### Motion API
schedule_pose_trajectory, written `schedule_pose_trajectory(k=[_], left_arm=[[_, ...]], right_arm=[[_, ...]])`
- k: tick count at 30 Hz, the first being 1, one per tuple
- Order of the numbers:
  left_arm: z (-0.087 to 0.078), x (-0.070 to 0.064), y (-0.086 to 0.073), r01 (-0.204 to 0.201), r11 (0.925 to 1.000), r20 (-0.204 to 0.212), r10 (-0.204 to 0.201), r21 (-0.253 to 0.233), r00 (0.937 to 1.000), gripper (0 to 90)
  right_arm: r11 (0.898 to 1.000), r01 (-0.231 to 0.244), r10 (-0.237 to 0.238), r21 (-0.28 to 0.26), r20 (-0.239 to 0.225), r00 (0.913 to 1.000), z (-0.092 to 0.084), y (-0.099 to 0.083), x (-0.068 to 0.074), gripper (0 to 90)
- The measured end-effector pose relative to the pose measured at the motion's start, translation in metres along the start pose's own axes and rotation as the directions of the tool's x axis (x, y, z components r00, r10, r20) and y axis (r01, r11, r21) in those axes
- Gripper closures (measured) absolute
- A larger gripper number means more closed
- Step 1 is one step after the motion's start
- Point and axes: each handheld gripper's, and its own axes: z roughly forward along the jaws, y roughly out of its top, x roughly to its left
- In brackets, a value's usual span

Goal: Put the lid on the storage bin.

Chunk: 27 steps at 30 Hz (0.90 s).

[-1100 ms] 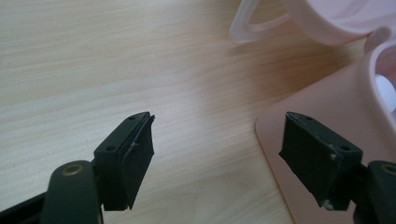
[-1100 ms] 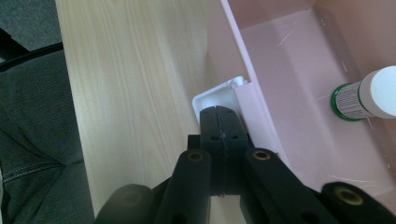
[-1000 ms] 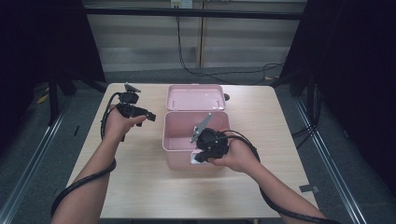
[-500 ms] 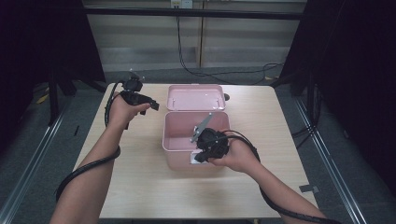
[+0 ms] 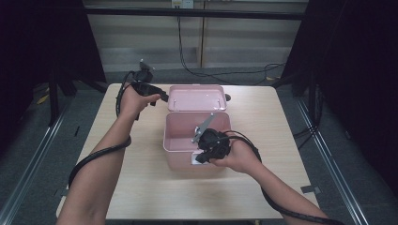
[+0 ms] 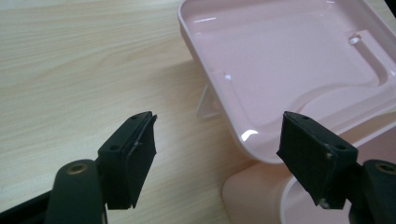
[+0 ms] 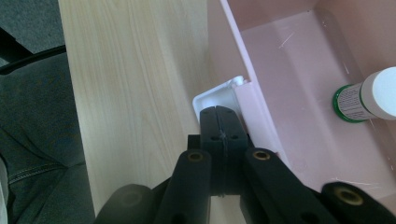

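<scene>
Pink plastic storage box (image 5: 195, 140) sits open at the middle of the counter (image 5: 281, 126), its lid (image 5: 197, 97) thrown back flat behind it. The right hand-held gripper (image 5: 202, 154) rests at the box's near front wall with its jaws pressed together; in the right gripper view (image 7: 219, 128) their tips meet at the white latch (image 7: 217, 99), though whether they pinch it or merely press beside it cannot be told. The left hand-held gripper (image 5: 162, 96) hovers by the lid's left edge, jaws wide apart and holding nothing; in the left gripper view (image 6: 219, 144) the lid's corner lies between and beyond them.

The step in hand looks like closing the box. To do it well, the left jaws should catch the lid's rim squarely near the corner, swing it up and over on its hinge in a smooth arc, while the right hand-held gripper steadies the front wall so the light box does not slide.

Inside lies a small white bottle (image 7: 369, 95) with a green band; its label carries print too small to read.
</scene>
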Motion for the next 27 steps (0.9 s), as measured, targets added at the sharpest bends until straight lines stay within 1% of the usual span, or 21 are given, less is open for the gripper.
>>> schedule_pose_trajectory(k=[1, 3, 6, 7, 8, 10, 17, 20, 21, 22, 26, 27], left_arm=[[0.001, -0.001, 0.002, -0.004, 1.0, 0.001, 0.004, -0.002, 1.0, 26.9], [0.004, -0.002, 0.006, 0.001, 1.0, 0.005, -0.001, -0.003, 1.0, 27.0], [0.009, -0.004, 0.01, -0.003, 1.0, 0.009, 0.003, -0.002, 1.0, 27.0], [0.01, -0.004, 0.012, -0.004, 1.0, 0.013, 0.004, -0.001, 0.9999, 27.0], [0.012, -0.005, 0.013, 0.004, 1.0, 0.016, -0.004, 0.002, 0.9999, 27.0], [0.016, -0.005, 0.016, -0.003, 1.0, 0.01, 0.003, 0.008, 0.9999, 27.0], [0.026, -0.008, 0.026, 0.005, 0.9998, 0.011, -0.005, 0.02, 0.9999, 27.3], [0.03, -0.01, 0.029, -0.005, 0.9995, 0.009, 0.005, 0.032, 0.9999, 27.8], [0.032, -0.01, 0.03, 0.003, 0.9995, 0.009, -0.003, 0.03, 1.0, 28.0], [0.033, -0.01, 0.031, 0.0, 0.9995, 0.011, 0.0, 0.033, 0.9999, 28.2], [0.039, -0.01, 0.033, 0.017, 0.9987, 0.004, -0.018, 0.047, 0.9998, 29.0], [0.04, -0.01, 0.034, 0.022, 0.9984, 0.003, -0.023, 0.051, 0.9997, 29.4]], right_arm=[[1.0, -0.011, 0.011, 0.002, -0.002, 0.9999, 0.0, 0.0, 0.0, 90.0], [1.0, -0.01, 0.01, 0.001, -0.004, 0.9999, 0.0, 0.0, 0.0, 90.0], [1.0, -0.005, 0.005, -0.003, -0.007, 1.0, 0.0, 0.0, -0.001, 90.0], [1.0, -0.01, 0.01, -0.003, -0.009, 0.9999, 0.0, -0.001, -0.001, 90.0], [1.0, -0.011, 0.011, -0.002, -0.01, 0.9999, 0.0, -0.001, -0.001, 90.0], [1.0, -0.007, 0.007, -0.003, -0.012, 0.9999, 0.0, 0.0, -0.001, 90.0], [1.0, -0.013, 0.013, -0.005, -0.021, 0.9997, 0.0, 0.0, -0.003, 90.0], [1.0, -0.013, 0.013, -0.003, -0.025, 0.9996, 0.0, 0.0, -0.003, 90.0], [1.0, -0.013, 0.013, -0.003, -0.026, 0.9996, 0.0, 0.0, -0.003, 90.0], [1.0, -0.01, 0.01, -0.004, -0.027, 0.9996, 0.0, 0.0, -0.003, 90.0], [1.0, -0.017, 0.017, -0.006, -0.031, 0.9994, 0.0, 0.0, -0.003, 90.0], [1.0, -0.023, 0.022, -0.009, -0.042, 0.9988, 0.002, -0.001, -0.004, 90.0]])
